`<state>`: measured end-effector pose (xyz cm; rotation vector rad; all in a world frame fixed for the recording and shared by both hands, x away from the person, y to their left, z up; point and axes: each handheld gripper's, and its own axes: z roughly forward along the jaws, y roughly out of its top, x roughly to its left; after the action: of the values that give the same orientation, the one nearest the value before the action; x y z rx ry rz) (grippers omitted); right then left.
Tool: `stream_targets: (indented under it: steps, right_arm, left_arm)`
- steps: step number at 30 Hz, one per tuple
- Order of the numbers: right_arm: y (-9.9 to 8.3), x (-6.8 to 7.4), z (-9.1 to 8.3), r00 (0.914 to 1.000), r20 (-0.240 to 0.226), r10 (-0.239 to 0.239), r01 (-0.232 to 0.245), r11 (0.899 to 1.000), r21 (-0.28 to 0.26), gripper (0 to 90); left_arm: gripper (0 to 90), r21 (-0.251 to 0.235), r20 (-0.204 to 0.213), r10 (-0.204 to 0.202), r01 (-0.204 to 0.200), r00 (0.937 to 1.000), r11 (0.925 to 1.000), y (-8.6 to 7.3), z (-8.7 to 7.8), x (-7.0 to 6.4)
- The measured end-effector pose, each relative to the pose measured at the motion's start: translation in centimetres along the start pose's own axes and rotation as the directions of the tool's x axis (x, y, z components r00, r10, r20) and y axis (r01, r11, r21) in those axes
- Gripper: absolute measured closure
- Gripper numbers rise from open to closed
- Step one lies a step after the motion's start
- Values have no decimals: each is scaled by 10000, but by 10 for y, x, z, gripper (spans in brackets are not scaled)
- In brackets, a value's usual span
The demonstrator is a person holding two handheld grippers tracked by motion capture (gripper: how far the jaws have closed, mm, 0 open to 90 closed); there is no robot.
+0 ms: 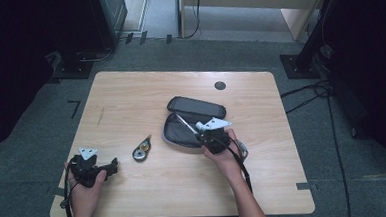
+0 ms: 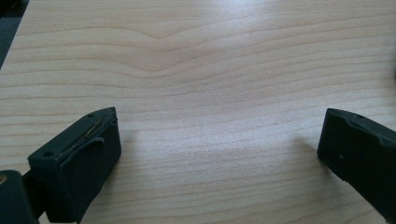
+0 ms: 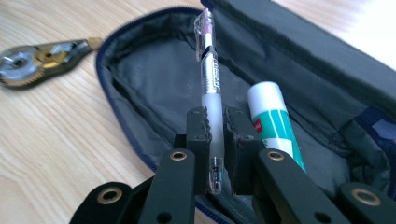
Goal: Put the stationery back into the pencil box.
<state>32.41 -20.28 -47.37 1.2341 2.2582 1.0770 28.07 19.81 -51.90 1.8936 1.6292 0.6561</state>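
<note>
Clear-barrelled pen point(image 3: 211, 88) with a frosted grip: clamped between the black jaws of the right gripper point(image 3: 215, 123), which press on its lower barrel from both sides. Pen runs straight out ahead of the jaws, capped end farthest away, its short tail poking back between them. Under and beyond the jaws lies the open dark fabric pencil case point(image 3: 154, 74) with blue zip edging, grey lining showing. Pen held above that lining; whether it touches the fabric, cannot tell.

White glue stick with a green label point(image 3: 273, 121): lying inside the case just beside the right jaw, near the pen, apart from it.

Correction tape dispenser, grey and gold with a toothed wheel point(image 3: 39, 56): on the bare wooden table point(image 3: 56, 140), left of the jaws and outside the case.

High view: right gripper point(image 1: 206, 134) at the near edge of the case point(image 1: 194, 119), pen point(image 1: 186, 124) slanting over the lower half; dispenser point(image 1: 142, 150) between the two grippers, well apart from each.

Left gripper point(image 1: 115, 165): low at the near left part of the table, in the person's left hand point(image 1: 86, 186). Its own view has the jaws spread wide, bare wood grain between them, nothing held.
</note>
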Motion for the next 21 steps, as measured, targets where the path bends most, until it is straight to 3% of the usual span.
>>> stream_targets:
  steps: [16, 21]
  right_arm:
    - [-3, -9, 13, 9997, 107, 227, -231, 9990, 375, 800]
    - [-3, -11, 9, 9990, 89, 446, -447, 9989, 147, 696]
  left_arm:
    - [0, -1, 0, -7, 7, 10000, 10000, 0, 0, 0]
    - [0, -1, 0, -1, 1, 10000, 10000, 0, 0, 0]
